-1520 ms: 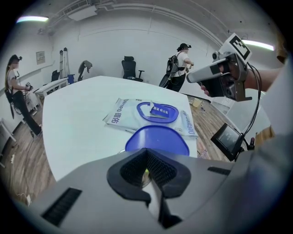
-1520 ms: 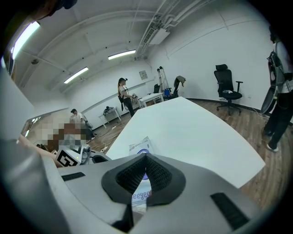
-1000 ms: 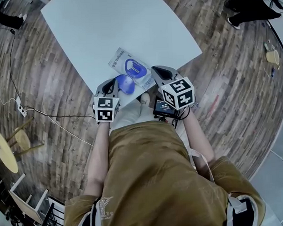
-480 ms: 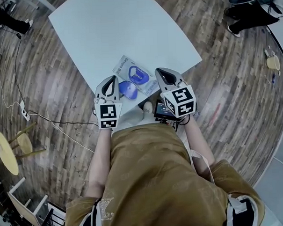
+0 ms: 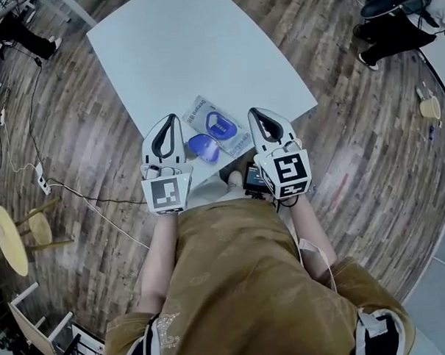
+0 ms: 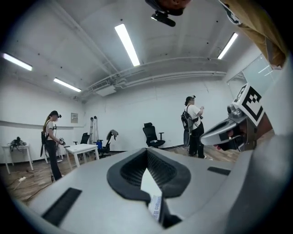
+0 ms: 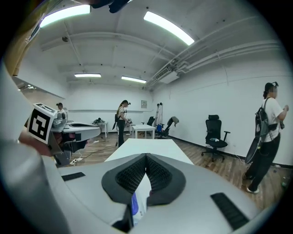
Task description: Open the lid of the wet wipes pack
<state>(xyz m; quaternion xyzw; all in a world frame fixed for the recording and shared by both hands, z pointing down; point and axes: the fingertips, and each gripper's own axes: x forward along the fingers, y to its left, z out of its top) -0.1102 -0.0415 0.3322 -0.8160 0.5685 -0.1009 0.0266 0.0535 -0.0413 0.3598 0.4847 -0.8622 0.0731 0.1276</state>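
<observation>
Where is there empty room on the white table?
Almost all the white table is bare, from the wet wipes pack to the far edge. The near edge is crowded: the pack lies there, with the left gripper and right gripper either side.

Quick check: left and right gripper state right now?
Left gripper: closed, jaw tips together, holding nothing.
Right gripper: closed, jaw tips together, holding nothing.

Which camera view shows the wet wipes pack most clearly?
The head view. There almost the whole wet wipes pack shows, lying on the white table with its blue lid flipped open. Each gripper view shows only a thin printed sliver of it past the closed jaws.
</observation>
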